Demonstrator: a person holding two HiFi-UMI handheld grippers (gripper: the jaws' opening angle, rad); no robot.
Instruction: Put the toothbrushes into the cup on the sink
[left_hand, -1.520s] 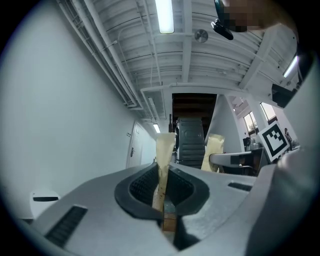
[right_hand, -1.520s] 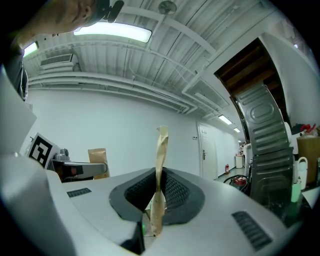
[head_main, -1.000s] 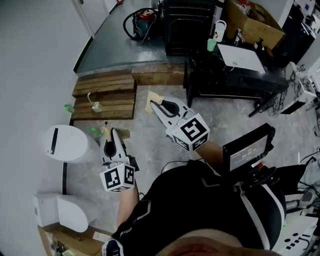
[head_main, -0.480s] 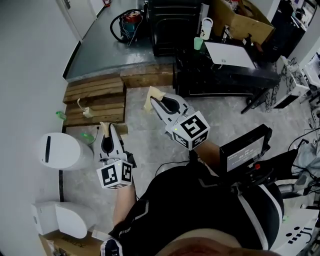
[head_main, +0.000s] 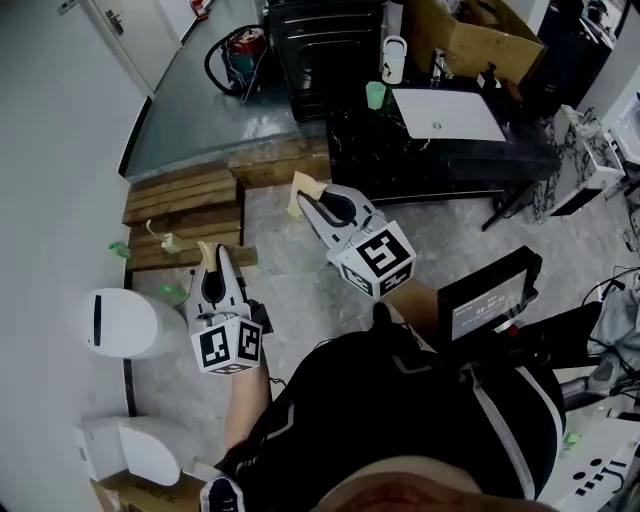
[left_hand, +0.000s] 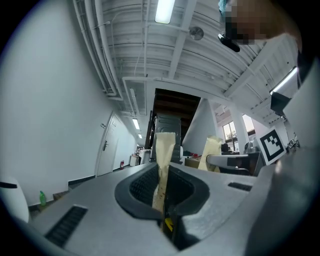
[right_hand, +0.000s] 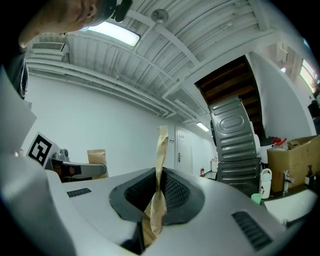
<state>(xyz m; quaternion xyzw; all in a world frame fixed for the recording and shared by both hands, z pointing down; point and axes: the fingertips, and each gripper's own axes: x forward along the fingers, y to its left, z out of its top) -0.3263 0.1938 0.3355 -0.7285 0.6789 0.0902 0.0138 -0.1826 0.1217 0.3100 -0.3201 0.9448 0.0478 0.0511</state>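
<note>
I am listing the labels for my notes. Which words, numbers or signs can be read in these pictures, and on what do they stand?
Nothing can be read for certain.
Screen: pale characters, too small to read.
White jug: a dark mark, too blurred to read.
Marker cube at the left, marker cube at the right: black-and-white square patterns only, no words.
</note>
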